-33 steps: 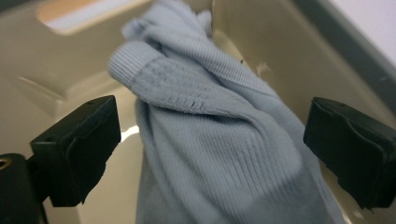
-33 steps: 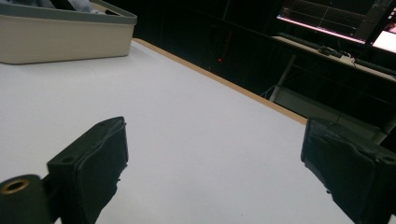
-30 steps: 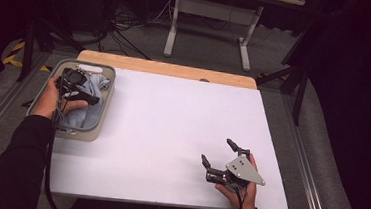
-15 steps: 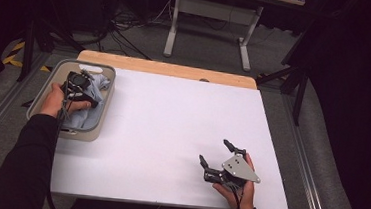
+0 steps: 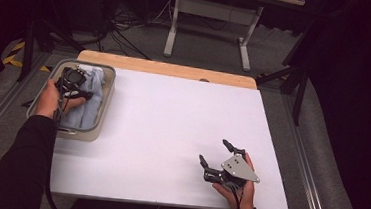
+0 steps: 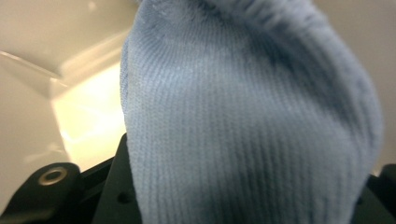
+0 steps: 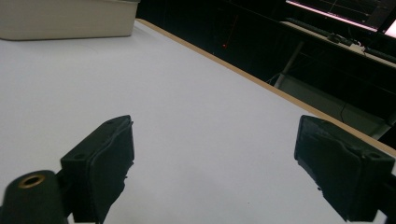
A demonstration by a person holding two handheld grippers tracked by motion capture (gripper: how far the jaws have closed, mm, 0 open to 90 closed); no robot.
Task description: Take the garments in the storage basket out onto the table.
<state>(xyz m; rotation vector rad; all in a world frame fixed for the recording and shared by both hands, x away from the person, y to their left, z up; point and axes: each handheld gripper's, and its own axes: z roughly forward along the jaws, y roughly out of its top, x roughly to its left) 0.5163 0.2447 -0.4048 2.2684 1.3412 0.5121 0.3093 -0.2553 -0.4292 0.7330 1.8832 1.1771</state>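
A light blue knitted cloth point(image 5: 94, 83) lies in a grey bin point(image 5: 104, 109) at the table's left edge. My left gripper point(image 5: 83, 95) reaches down into the bin. Its jaws have just been closing, and in the left gripper view the cloth point(image 6: 252, 107) bulges up between them, pressed by both black jaws at my left gripper point(image 6: 247, 198). My right gripper point(image 5: 214, 151) rests near the front right of the white table point(image 5: 172, 113), held in a hand. In the right gripper view my right gripper point(image 7: 215, 163) stands wide open with bare tabletop between its jaws.
A wooden strip point(image 5: 166, 68) runs along the table's far edge. The bin's side point(image 7: 65, 18) shows far off in the right gripper view. Beyond the table are a desk frame point(image 5: 210, 16), cables on the floor and dark surroundings.
My left gripper's jaws have drawn together around the blue cloth in the bin, the hand shifting only slightly. The right gripper has stayed where it was, open.
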